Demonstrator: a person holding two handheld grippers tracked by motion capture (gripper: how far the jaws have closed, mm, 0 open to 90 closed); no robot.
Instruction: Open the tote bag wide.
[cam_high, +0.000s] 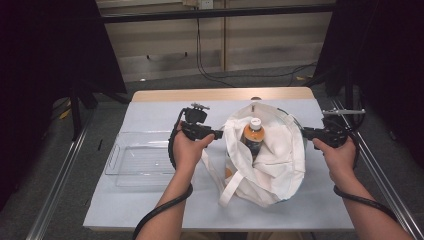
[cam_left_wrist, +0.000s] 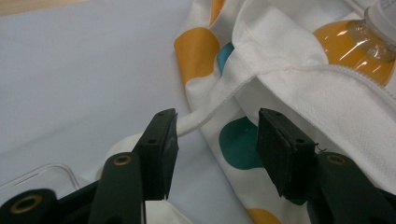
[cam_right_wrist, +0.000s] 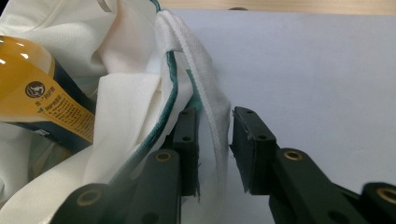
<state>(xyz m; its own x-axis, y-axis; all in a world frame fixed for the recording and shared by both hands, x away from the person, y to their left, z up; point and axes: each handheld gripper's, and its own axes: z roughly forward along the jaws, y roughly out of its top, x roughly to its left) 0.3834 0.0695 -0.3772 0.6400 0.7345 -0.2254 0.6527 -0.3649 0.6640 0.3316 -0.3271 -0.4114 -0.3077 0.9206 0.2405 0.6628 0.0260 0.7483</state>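
On the pale-covered table (cam_high: 150, 210) a white cloth tote bag (cam_high: 272, 170) lies open with an orange drink bottle (cam_high: 253, 136) inside. A clear plastic tray (cam_high: 135, 159) sits to its left. Both grippers flank the bag's mouth: the left gripper (cam_left_wrist: 217, 140) stands half open, a strap passing one pad; the right gripper (cam_right_wrist: 215, 154) gapes slightly around a handle strap (cam_right_wrist: 205, 102), not pinching. Letting go cleanly probably means backing each straight off. The bottle's lower half is hidden by cloth.

You're working in a lab-style recording bay: black curtains (cam_high: 45, 55) on both sides, metal frame rails (cam_high: 57, 180) flanking your covered table (cam_high: 150, 200), cables (cam_high: 210, 65) trailing over grey carpet.
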